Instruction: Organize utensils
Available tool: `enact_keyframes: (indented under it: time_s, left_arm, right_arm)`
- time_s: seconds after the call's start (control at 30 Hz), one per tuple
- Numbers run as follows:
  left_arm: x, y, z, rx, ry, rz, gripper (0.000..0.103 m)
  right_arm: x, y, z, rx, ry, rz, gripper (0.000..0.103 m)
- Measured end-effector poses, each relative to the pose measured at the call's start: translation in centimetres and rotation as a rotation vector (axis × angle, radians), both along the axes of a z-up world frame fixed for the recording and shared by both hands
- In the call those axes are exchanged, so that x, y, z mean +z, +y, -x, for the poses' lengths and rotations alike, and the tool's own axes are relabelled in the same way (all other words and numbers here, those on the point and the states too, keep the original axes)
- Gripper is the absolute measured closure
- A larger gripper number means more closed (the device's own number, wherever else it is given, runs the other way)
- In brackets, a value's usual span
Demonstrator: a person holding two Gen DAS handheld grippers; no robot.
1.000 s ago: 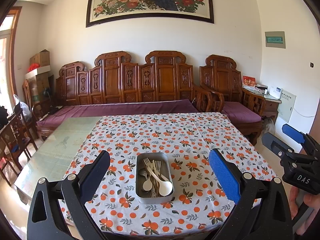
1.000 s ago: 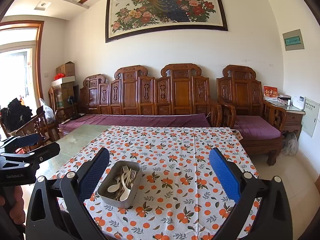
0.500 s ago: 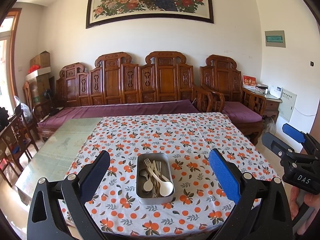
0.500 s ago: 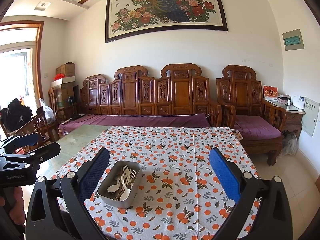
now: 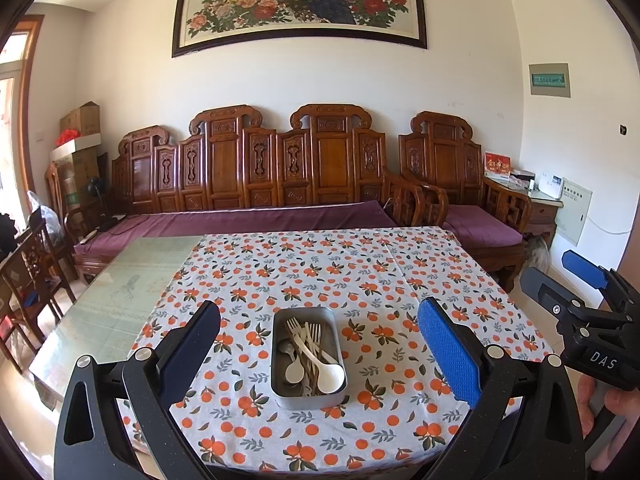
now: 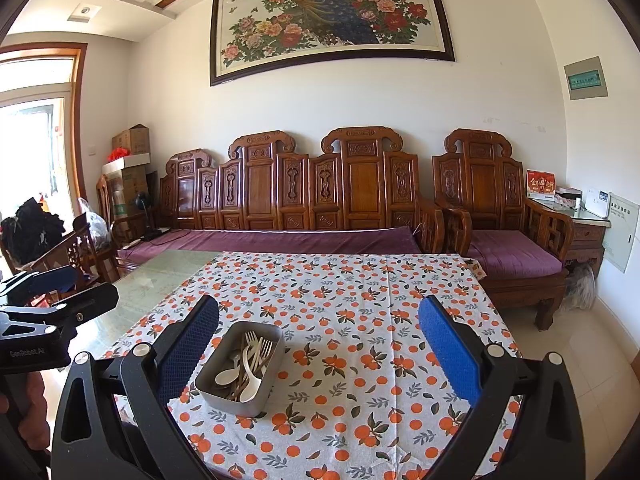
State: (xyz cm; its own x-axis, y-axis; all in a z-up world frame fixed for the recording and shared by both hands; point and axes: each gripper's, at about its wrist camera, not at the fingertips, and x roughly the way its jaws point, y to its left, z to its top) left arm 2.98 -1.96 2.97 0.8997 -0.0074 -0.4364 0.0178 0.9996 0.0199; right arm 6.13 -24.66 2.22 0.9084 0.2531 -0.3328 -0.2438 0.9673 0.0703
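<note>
The left hand-held gripper (image 5: 318, 350) is released, its two blue-padded fingers spread wide and grasping nothing. The right hand-held gripper (image 6: 318, 350) is likewise released and empty. Both hang over the near edge of the bench (image 5: 120, 312), apart from everything on it. In the left wrist view the right one also shows at 3 o'clock, with part of a hand (image 5: 604, 412) below it.

Between the left gripper's fingers, near the bench's front edge, sits one metal tray (image 5: 308, 356) on one orange-patterned cloth (image 5: 360, 272). In the right wrist view the same tray lies toward 8 o'clock, just beside the left finger. It holds a loose heap of utensils: two white spoons (image 5: 324, 372) at the near end, at least one metal spoon (image 5: 286, 347) at the tray's 9 o'clock side, and about three forks (image 5: 312, 330) with tines pointing to 12 o'clock. The pieces overlap, so the exact count cannot be told.

The cloth covers the right part of the bench; bare glass top shows at 9 o'clock.

Beyond the bench, at 12 o'clock, stands one long carved wooden sofa (image 5: 256, 168) with a purple cushion, and one matching armchair (image 5: 460, 184) at 2 o'clock. One framed peacock painting (image 5: 300, 0) hangs above.
</note>
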Motion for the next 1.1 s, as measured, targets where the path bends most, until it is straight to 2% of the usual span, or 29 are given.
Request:
enact_keyframes:
  time_s: [1.1]
  left_arm:
    - [0.32,-0.24,0.03,-0.001,-0.002,0.008,0.008]
  right_arm:
    - [0.04,0.05,0.10,-0.001,-0.002,-0.003,0.002]
